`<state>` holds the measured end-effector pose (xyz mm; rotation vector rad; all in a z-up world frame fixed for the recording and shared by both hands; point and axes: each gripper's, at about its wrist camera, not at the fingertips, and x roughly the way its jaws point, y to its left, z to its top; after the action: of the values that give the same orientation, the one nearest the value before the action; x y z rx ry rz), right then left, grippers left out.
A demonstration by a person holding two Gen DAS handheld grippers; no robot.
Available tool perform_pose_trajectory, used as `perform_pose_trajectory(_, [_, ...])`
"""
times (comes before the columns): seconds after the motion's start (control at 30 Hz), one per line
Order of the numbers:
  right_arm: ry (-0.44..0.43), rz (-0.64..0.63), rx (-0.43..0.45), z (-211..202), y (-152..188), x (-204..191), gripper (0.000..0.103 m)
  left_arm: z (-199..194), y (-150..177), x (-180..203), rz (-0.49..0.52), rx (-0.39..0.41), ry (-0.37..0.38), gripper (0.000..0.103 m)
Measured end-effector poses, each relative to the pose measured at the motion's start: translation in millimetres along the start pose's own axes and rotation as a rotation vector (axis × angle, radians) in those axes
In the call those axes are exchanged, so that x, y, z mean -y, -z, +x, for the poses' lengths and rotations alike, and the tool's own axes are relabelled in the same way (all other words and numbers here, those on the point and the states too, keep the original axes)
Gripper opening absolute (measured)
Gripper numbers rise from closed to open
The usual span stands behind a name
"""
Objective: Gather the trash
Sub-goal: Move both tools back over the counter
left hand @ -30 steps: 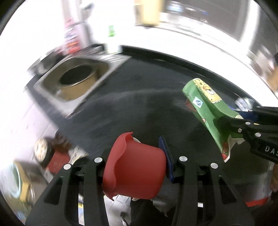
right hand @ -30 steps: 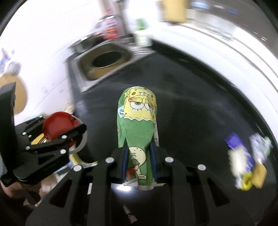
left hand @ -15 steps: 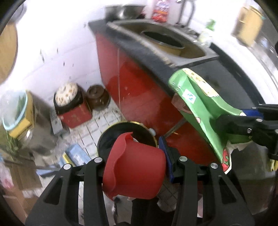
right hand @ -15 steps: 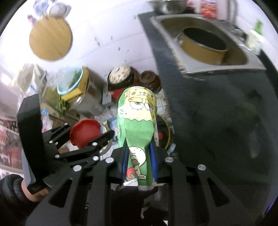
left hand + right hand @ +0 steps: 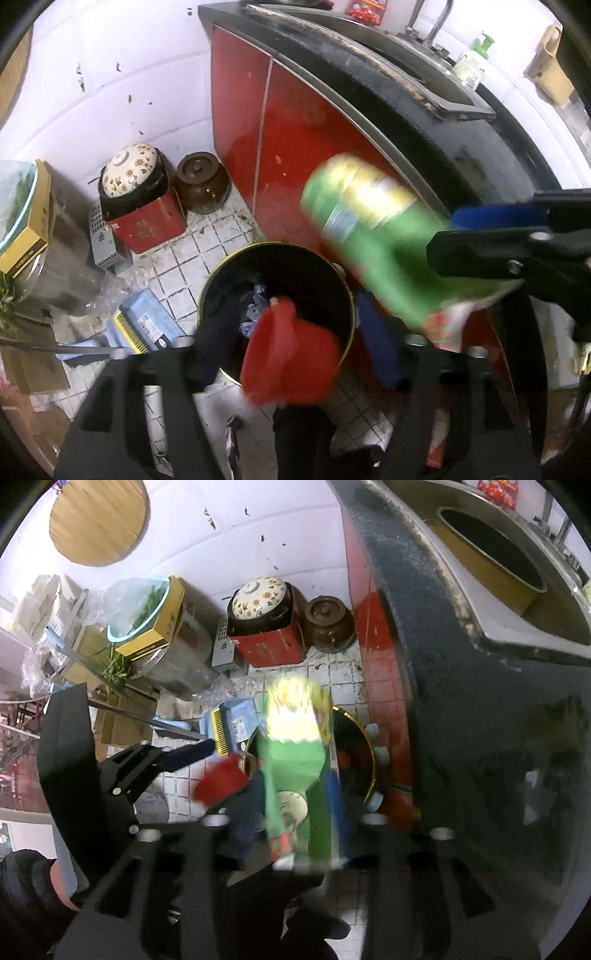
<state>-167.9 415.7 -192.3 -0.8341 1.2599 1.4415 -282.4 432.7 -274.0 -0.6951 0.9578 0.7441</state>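
Home kitchen: sink [image 5: 517, 602], tiled floor [image 5: 184, 266].

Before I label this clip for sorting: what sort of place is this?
Most likely a home kitchen: a black countertop with an inset steel sink, red cabinet doors below, and a round bin on tiled floor.

light: bright, even | blur: green wrapper [image 5: 373, 236], red cup [image 5: 291, 365] | edges: fisheye-bent

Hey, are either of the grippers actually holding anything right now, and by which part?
Nothing held: both jaws have just been opening, red cup and green snack bag between them, dropping.
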Motion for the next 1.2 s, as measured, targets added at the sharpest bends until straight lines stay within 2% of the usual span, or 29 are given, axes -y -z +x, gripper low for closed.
perform_pose_trajectory(0.07, [-0.007, -0.005, 0.021, -2.4, -2.2, -0.4, 0.069, -1.7, 1.5, -1.9, 0.000, 0.013, -0.009, 0.082])
perform_pose_trajectory(0.23, [-0.016, 0.015, 0.041, -11.9, 0.0, 6.1, 0.069, -4.5, 6.0, -2.5, -0.004, 0.001, -0.002, 0.083])
perform_pose_trajectory(0.4, [-0.014, 0.050, 0.074, -37.1, 14.4, 17.1, 0.069, -20.2, 6.0, 10.6, 0.043, 0.017, 0.009, 0.083])
perform_pose_trajectory(0.57, [0.010, 0.109, 0.139, -78.8, 39.0, 30.8, 0.075, -40.8, -1.0, 35.1, 0.097, 0.032, 0.022, 0.084])
perform_pose_trajectory(0.6, [0.018, 0.122, 0.157, -91.7, 46.9, 35.6, 0.079, -49.4, -4.9, 45.7, 0.115, 0.038, 0.031, 0.087])
perform_pose_trajectory(0.63, [0.028, 0.136, 0.177, -103.7, 54.8, 39.5, 0.081, -56.0, -7.9, 53.4, 0.127, 0.047, 0.037, 0.095])
perform_pose_trajectory(0.7, [0.058, 0.178, 0.235, -135.1, 76.9, 50.9, 0.087, -71.1, -13.8, 74.1, 0.158, 0.077, 0.049, 0.096])
perform_pose_trajectory(0.8, [0.131, 0.264, 0.320, -186.1, 119.4, 74.4, 0.089, -90.6, -22.8, 122.1, 0.240, 0.096, 0.088, 0.096])
perform_pose_trajectory(0.97, [0.308, 0.476, 0.452, -267.2, 214.1, 121.5, 0.091, -117.4, -24.4, 237.8, 0.473, 0.118, 0.240, 0.096])
perform_pose_trajectory(1.1, [0.447, 0.676, 0.521, -316.9, 300.7, 154.5, 0.091, -138.5, -5.5, 333.8, 0.675, 0.120, 0.393, 0.096])
perform_pose_trajectory(1.2, [0.534, 0.833, 0.568, -347.3, 368.8, 169.4, 0.091, -149.3, 24.0, 397.8, 0.811, 0.095, 0.482, 0.096])
